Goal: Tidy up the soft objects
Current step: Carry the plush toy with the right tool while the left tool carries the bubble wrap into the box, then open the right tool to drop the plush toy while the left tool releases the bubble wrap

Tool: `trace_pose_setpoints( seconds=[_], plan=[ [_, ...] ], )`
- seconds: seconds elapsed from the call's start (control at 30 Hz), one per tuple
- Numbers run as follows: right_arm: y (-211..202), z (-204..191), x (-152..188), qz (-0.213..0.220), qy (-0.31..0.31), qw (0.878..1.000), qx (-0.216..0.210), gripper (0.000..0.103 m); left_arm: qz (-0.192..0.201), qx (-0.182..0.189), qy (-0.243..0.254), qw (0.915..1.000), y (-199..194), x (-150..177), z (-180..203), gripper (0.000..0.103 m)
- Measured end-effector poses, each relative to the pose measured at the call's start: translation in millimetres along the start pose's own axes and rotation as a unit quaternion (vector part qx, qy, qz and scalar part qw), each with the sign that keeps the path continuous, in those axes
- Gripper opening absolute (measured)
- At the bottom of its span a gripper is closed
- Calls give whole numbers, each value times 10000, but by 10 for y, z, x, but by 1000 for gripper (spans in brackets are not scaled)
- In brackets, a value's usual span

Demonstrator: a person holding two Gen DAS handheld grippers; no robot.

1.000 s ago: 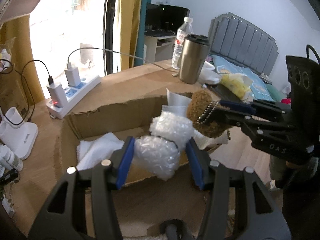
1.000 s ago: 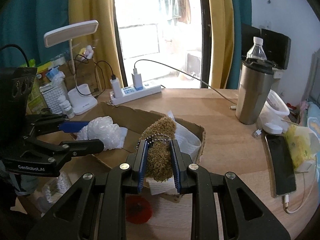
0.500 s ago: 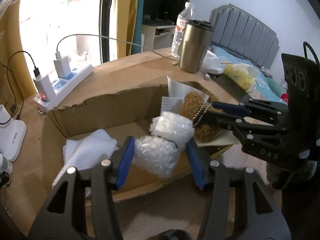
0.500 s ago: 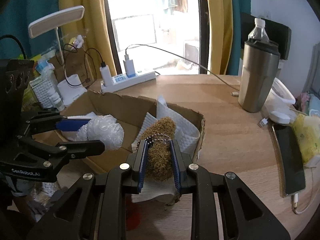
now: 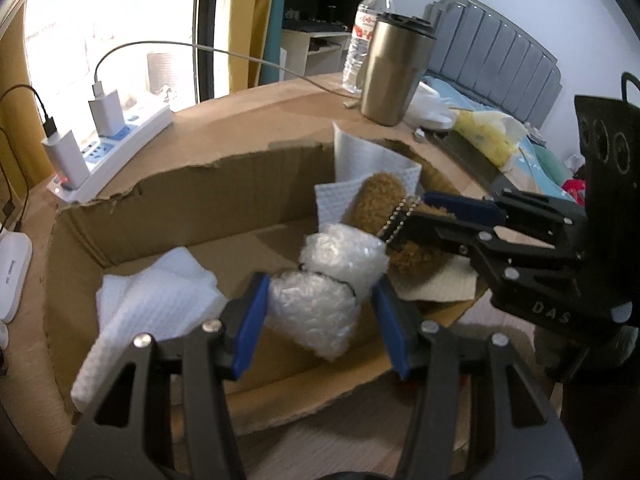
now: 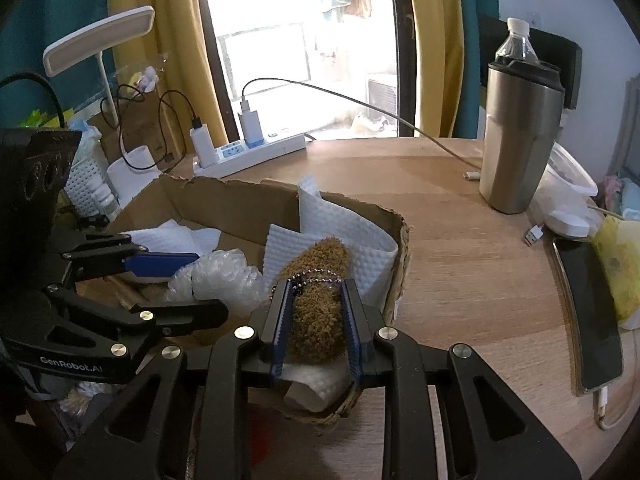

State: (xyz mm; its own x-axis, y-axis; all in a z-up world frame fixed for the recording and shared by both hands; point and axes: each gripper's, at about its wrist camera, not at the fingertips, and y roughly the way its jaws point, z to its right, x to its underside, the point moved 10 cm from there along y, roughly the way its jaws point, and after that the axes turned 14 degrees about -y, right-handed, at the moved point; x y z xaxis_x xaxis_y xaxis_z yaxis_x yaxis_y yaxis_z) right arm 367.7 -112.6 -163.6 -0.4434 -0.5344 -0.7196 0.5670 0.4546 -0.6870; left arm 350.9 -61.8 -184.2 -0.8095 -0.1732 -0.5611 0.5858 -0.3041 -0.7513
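My left gripper [image 5: 316, 312] is shut on a wad of clear bubble wrap [image 5: 320, 300], held low inside an open cardboard box [image 5: 192, 196]. My right gripper [image 6: 316, 316] is shut on a brown fuzzy plush toy [image 6: 320, 280] with a bead chain [image 6: 316, 274], just over the box's right end, where white paper towels [image 6: 360, 248] line the wall. In the left wrist view the plush toy [image 5: 376, 204] and the right gripper [image 5: 448, 216] sit right of the bubble wrap. The right wrist view has the left gripper [image 6: 192, 280] and bubble wrap [image 6: 220, 276] on the left.
A white folded cloth [image 5: 156, 300] lies in the box's left part. On the wooden table stand a steel tumbler [image 6: 520, 140], a water bottle [image 6: 516, 40], a power strip [image 6: 248, 156] with chargers, a phone [image 6: 592, 304] and a yellow packet [image 6: 620, 264]. A lamp [image 6: 100, 40] stands behind.
Both grippers have sunk toward the box with their loads. The bubble wrap and the plush toy now sit lower, inside the box walls, with both grips unchanged.
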Motion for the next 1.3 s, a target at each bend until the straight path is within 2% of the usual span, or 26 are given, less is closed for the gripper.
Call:
trace_pose_setpoints(
  seconds=[0.3,0.5,0.63,0.83,1.13,1.3],
  plan=[
    [-26,1,4,20,33,10000,-19,32,-15,-26,-44,10000,4,-10,-26,55],
    [-61,-59,11,-3,-17,10000,-27,47,-27,29,-17,10000,-26,27,14,55],
    [-120,-60,-13,49,7,10000,66,51,-10,52,-14,10000,-61,38,29,55],
    [-173,-12,-13,48,61,9998,206,53,-19,67,-10,10000,-113,54,40,56],
    [-261,-75,4,51,23,9997,255,53,8,-6,-77,10000,-206,96,-7,69],
    [-329,-94,-5,90,11,9995,289,53,66,1,-99,9999,-275,109,-20,72]
  ],
)
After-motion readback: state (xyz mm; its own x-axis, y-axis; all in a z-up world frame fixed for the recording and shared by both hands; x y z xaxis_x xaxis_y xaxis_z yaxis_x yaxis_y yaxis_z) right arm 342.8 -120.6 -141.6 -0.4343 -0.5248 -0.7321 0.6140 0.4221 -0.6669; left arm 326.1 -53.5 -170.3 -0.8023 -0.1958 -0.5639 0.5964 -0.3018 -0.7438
